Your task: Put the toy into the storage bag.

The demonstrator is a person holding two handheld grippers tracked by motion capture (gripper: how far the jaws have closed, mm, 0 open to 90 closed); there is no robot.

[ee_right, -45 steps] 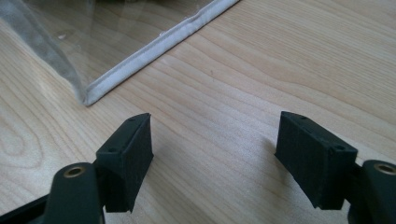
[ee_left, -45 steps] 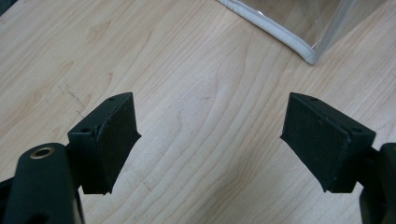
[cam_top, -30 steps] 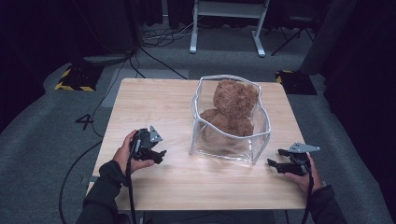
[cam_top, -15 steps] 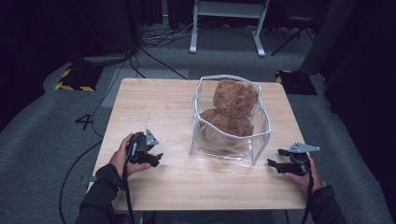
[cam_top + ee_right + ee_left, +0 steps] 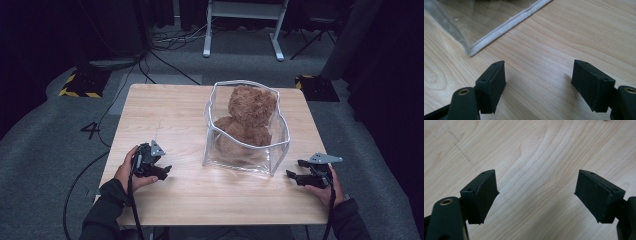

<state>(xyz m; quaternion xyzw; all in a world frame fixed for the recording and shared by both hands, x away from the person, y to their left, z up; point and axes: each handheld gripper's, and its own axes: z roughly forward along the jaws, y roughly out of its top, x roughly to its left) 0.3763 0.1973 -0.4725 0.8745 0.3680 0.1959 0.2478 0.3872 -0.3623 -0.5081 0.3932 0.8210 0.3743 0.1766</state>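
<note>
A clear plastic bag (image 5: pixel 260 155) with a white-trimmed rim stands on the wooden table (image 5: pixel 165 115), right of centre. Inside it sits a brown teddy bear (image 5: pixel 250 110), head uppermost. My left gripper (image 5: pixel 165 171) rests on the table to the bag's left, open, with only bare wood between its pads (image 5: pixel 486 195). Near the bag's front right corner my right gripper (image 5: pixel 295 175) is also open and holds nothing. In the right gripper view, the bag's bottom corner (image 5: pixel 474 50) lies just beyond the jaws.
The table's front edge (image 5: pixel 210 220) runs close behind both hands. Cables (image 5: pixel 95 160) trail over the grey floor at left. A white stand (image 5: pixel 240 15) and black-yellow floor plates (image 5: pixel 80 85) lie beyond the table.
My left gripper has shifted slightly toward the front of the table. The right gripper and the bag have stayed put.
</note>
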